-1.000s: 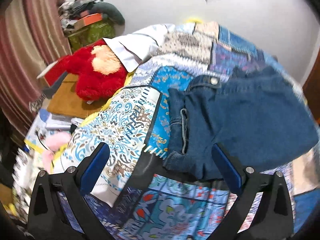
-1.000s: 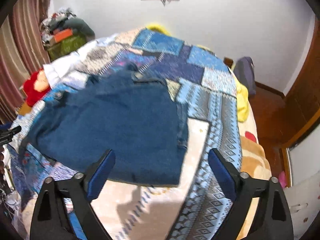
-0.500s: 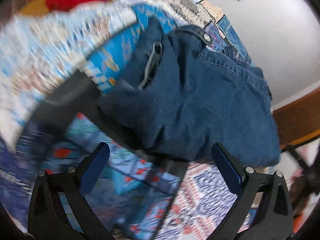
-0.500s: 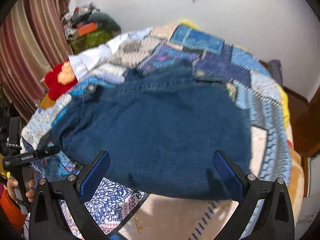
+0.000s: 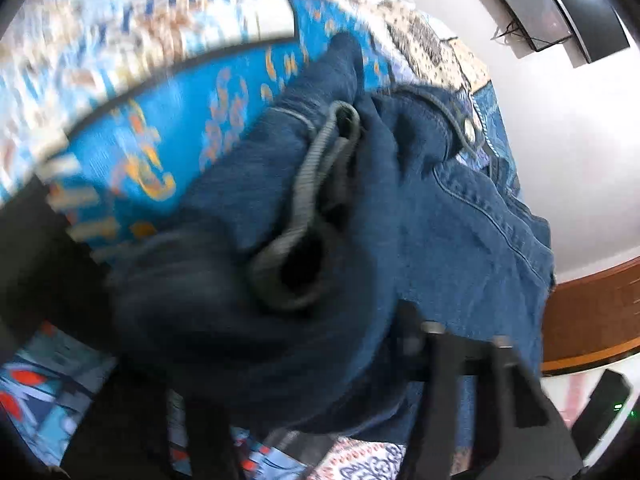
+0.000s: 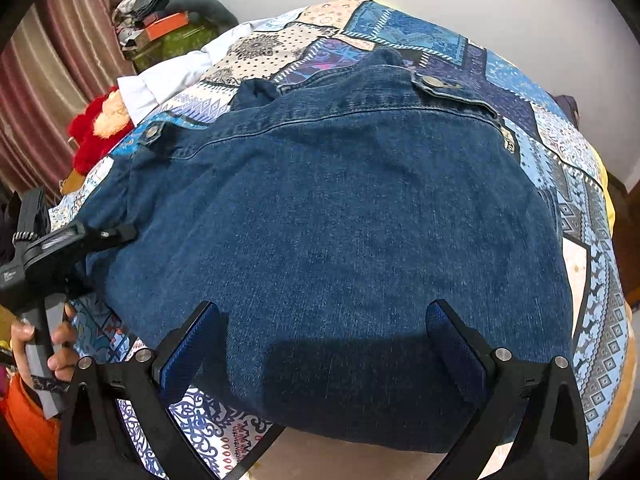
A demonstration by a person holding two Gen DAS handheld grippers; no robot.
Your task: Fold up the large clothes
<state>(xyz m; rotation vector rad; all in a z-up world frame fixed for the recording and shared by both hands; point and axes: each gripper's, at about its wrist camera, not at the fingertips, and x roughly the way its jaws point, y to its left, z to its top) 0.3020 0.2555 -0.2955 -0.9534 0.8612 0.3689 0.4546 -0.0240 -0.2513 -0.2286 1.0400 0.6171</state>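
Observation:
A dark blue denim jacket point(image 6: 340, 220) lies spread on a patchwork bed quilt point(image 6: 400, 28), collar end away from me. My right gripper point(image 6: 320, 344) hangs open just above the jacket's near hem, with denim under both blue pads and nothing pinched. My left gripper point(image 6: 116, 234) sits at the jacket's left edge, held by a hand point(image 6: 60, 344). In the left wrist view its jaws are closing on bunched denim point(image 5: 280, 280), which fills the gap and hides one finger; a grey-edged cuff opening point(image 5: 304, 208) shows just beyond the left gripper point(image 5: 304, 360).
A red plush toy point(image 6: 96, 132) and a white pillow point(image 6: 168, 76) lie at the bed's far left. A pile of clothes and boxes point(image 6: 168, 12) stands by striped curtains point(image 6: 48, 60). A wall screen point(image 5: 540, 12) hangs above. The quilt's right side shows yellow bedding point(image 6: 604, 184).
My left gripper has dropped and rolled onto the jacket's left edge, and its jaws have come in on the fabric. The right gripper has sunk toward the near hem, staying open.

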